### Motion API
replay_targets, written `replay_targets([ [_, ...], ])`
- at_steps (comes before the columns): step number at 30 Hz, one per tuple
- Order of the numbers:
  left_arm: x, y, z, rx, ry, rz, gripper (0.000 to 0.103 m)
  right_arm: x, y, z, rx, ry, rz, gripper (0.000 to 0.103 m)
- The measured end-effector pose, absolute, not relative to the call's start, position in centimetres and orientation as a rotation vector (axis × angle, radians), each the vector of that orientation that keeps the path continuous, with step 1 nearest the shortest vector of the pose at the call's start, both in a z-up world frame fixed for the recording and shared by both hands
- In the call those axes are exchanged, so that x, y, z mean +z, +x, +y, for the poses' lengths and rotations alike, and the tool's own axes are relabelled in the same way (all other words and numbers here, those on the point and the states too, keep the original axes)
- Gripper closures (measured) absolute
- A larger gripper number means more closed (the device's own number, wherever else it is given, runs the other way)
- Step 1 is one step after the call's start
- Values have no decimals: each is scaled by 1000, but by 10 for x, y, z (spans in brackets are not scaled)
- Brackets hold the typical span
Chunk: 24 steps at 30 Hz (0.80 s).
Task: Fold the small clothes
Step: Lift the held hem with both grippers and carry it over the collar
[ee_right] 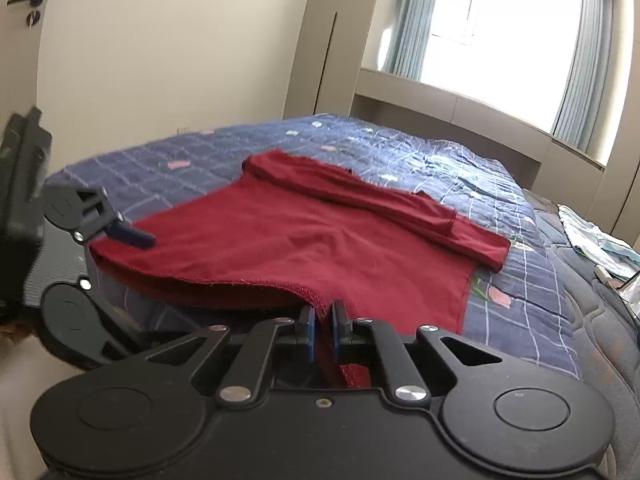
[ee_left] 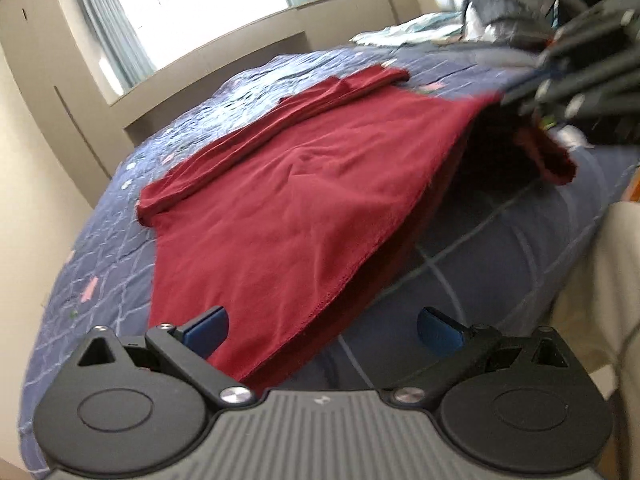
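A dark red long-sleeved garment lies on a blue quilted bed, its sleeves folded across the far side. My left gripper is open, its jaws wide apart around the garment's near hem corner, holding nothing. It also shows in the right wrist view at the left hem corner. My right gripper is shut on the garment's hem and lifts that edge off the bed. In the left wrist view the right gripper is blurred at the upper right, with the hem raised under it.
The bed's quilt reaches around the garment. A pile of dark and pale clothes lies at the bed's far right. Pale cloth lies at the right edge. A window with curtains and a cabinet wall stand behind.
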State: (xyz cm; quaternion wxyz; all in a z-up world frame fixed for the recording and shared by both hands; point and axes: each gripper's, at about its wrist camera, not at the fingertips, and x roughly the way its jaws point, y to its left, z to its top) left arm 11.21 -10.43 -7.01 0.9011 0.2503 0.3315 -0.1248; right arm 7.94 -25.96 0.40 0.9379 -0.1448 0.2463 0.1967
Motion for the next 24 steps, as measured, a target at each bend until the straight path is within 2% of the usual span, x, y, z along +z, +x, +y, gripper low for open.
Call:
replay_targets([
  [4,-63,120,-94,-207,441,666,20,9,77,-261,395,-307,495,95],
  [6,-61,120,-85,-171,424,659,41,8,73,-261,383,-319,488,95],
  [8,-62,120,-78,-138,447,649,56,5,71,-260,373,-333,484,95],
  [9,-64,118,-76,-121,476,635,62,4,70,-260,371,-338,483,95],
  [11,-70,113,-74,-88,572,591,68,-1,67,-260,367,-352,490,96],
  [13,-79,106,-73,-68,678,548,85,-6,66,-258,369,-375,495,96],
  [14,-82,103,-72,-68,708,536,97,-8,65,-257,371,-391,498,97],
  [24,-60,70,-58,-176,752,440,99,-12,35,-252,407,-560,512,98],
])
